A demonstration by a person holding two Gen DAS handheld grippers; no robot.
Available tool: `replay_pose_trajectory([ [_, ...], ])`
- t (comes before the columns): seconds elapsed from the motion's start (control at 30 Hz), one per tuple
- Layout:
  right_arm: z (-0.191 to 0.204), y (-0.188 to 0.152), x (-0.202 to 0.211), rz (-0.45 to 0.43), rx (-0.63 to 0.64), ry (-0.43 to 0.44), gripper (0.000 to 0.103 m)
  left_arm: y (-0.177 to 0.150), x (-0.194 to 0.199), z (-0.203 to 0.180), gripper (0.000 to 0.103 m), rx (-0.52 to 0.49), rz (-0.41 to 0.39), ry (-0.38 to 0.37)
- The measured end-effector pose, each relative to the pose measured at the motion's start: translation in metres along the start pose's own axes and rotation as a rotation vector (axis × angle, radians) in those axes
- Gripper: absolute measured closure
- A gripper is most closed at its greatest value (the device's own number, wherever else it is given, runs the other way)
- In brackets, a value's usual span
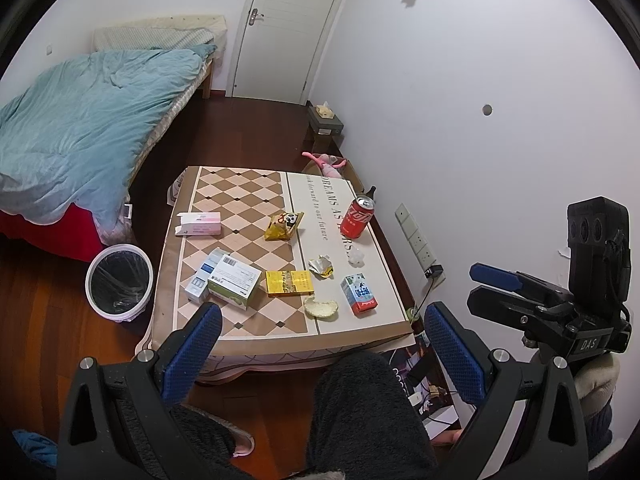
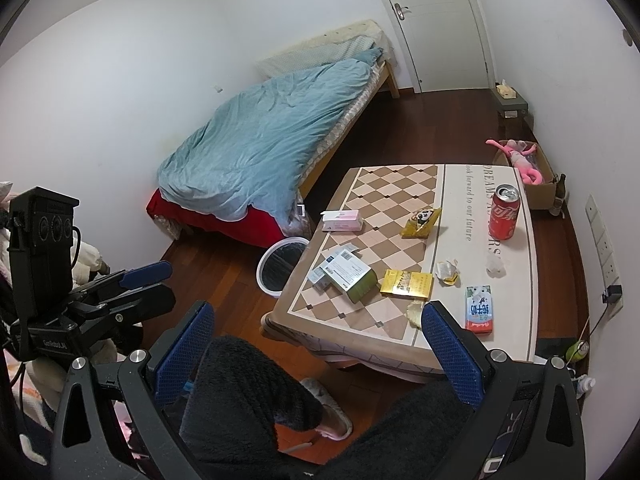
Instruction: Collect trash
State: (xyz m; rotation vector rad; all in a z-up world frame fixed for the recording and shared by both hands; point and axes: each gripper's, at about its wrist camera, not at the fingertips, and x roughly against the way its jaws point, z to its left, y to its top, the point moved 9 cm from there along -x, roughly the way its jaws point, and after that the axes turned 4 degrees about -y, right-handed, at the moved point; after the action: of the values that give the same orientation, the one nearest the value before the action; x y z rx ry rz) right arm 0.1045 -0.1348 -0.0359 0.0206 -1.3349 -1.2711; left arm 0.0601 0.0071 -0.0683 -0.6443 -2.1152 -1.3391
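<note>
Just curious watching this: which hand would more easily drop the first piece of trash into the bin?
Probably the left gripper: the bin stands off the table's left edge, on its side. Both grippers are open and empty.

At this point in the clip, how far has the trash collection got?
Nothing looks done: the bin holds only its liner. Nothing in hand: left gripper and right gripper are open and empty. Left on the table: can, snack bag, wrapper, carton, boxes.

Home bedroom, bed (image 2: 272,140) w/ blue duvet, white door (image 1: 288,28), low table (image 1: 224,320), wood floor
</note>
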Motion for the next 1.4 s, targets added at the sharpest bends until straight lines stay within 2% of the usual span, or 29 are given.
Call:
replay_pose_trajectory([
  [0.23, -0.003, -0.001, -0.005, -0.001, -0.015, 0.008, 0.000, -0.001, -0.001, 0.004, 0.000, 0.004, 0.006, 0.003],
  [0.3, -0.010, -0.002, -0.010, -0.003, -0.041, -0.008, 0.000, -0.002, -0.006, 0.011, 0.000, 0.010, 0.013, 0.024],
  [0.37, -0.023, -0.002, -0.020, 0.007, -0.065, -0.047, 0.000, -0.002, -0.017, 0.023, 0.000, 0.013, 0.021, 0.083],
  [0.47, -0.054, -0.008, -0.046, 0.022, -0.102, -0.149, 0.000, -0.002, -0.050, 0.056, 0.000, 0.036, 0.039, 0.233],
  [0.5, -0.067, -0.010, -0.059, 0.029, -0.115, -0.189, 0.000, -0.002, -0.061, 0.064, 0.000, 0.046, 0.044, 0.262],
  [0.57, -0.099, -0.016, -0.088, 0.057, -0.134, -0.282, 0.000, -0.008, -0.095, 0.095, 0.000, 0.087, 0.083, 0.346],
  [0.67, -0.148, -0.034, -0.138, 0.138, -0.199, -0.358, 0.001, -0.022, -0.142, 0.131, 0.000, 0.169, 0.149, 0.411],
  [0.7, -0.164, -0.041, -0.154, 0.164, -0.222, -0.370, 0.002, -0.028, -0.162, 0.148, 0.000, 0.218, 0.180, 0.422],
  [0.77, -0.197, -0.055, -0.183, 0.213, -0.264, -0.415, 0.022, -0.039, -0.186, 0.169, 0.000, 0.298, 0.221, 0.444],
  [0.8, -0.211, -0.062, -0.197, 0.239, -0.282, -0.433, 0.025, -0.041, -0.195, 0.176, 0.001, 0.329, 0.236, 0.450],
  [0.9, -0.242, -0.077, -0.229, 0.285, -0.348, -0.460, 0.025, -0.048, -0.228, 0.190, 0.001, 0.472, 0.291, 0.415],
  [1.07, -0.267, -0.086, -0.266, 0.334, -0.387, -0.485, 0.025, -0.043, -0.270, 0.190, 0.002, 0.637, 0.355, 0.366],
  [1.17, -0.272, -0.085, -0.284, 0.360, -0.358, -0.506, 0.025, -0.047, -0.298, 0.196, 0.002, 0.705, 0.402, 0.379],
  [1.3, -0.276, -0.087, -0.299, 0.387, -0.341, -0.516, 0.026, -0.061, -0.316, 0.204, 0.003, 0.767, 0.447, 0.421],
  [1.33, -0.277, -0.088, -0.299, 0.386, -0.341, -0.513, 0.028, -0.064, -0.319, 0.206, 0.008, 0.780, 0.444, 0.430],
  [1.37, -0.277, -0.088, -0.299, 0.387, -0.340, -0.512, 0.038, -0.066, -0.322, 0.207, 0.015, 0.782, 0.442, 0.438],
  [1.4, -0.279, -0.089, -0.298, 0.388, -0.332, -0.523, 0.043, -0.065, -0.321, 0.207, 0.015, 0.773, 0.428, 0.445],
])
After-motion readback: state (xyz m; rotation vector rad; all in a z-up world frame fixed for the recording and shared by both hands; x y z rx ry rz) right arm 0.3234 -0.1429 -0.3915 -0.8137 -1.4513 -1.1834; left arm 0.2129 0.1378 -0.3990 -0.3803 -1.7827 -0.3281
